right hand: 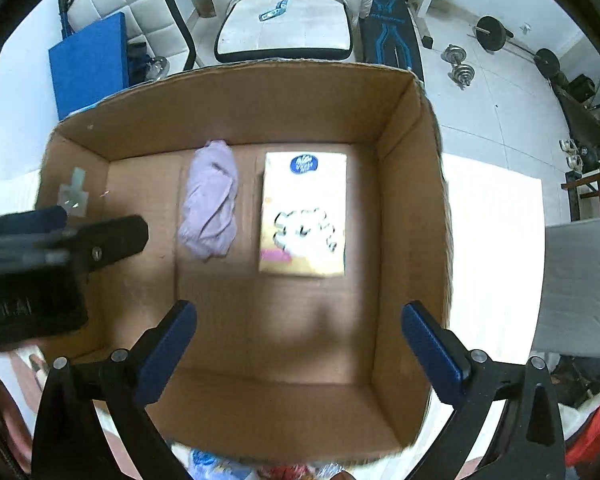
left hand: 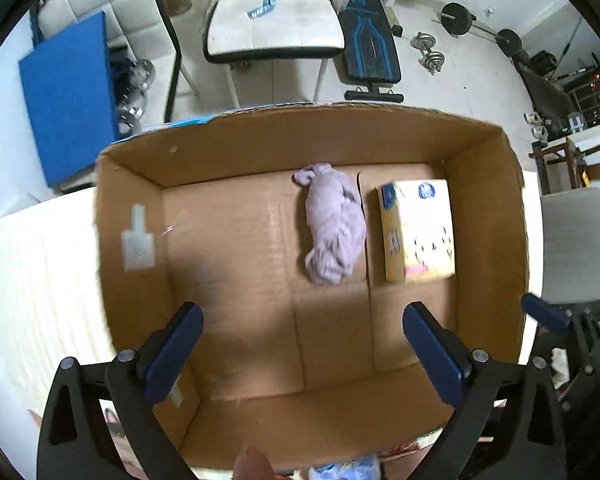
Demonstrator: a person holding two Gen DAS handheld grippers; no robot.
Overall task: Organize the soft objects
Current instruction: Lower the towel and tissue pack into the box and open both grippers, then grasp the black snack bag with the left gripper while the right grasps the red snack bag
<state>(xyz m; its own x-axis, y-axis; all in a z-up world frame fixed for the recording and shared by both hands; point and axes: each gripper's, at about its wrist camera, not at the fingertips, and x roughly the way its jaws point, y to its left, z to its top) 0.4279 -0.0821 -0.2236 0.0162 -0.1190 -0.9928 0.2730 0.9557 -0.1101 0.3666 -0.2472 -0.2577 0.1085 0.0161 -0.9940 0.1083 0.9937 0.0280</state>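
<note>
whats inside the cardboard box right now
A crumpled lilac cloth and a yellow tissue pack lie side by side on the cardboard box floor; anything beneath them is hidden.

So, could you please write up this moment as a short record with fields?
container: open cardboard box on a white surface
contents: lilac cloth bundle and yellow tissue pack, side by side, apart
free floor: left part of box
left gripper: open, empty, above box
right gripper: open, empty, above box
outside box: more items at near edge, unclear
</note>
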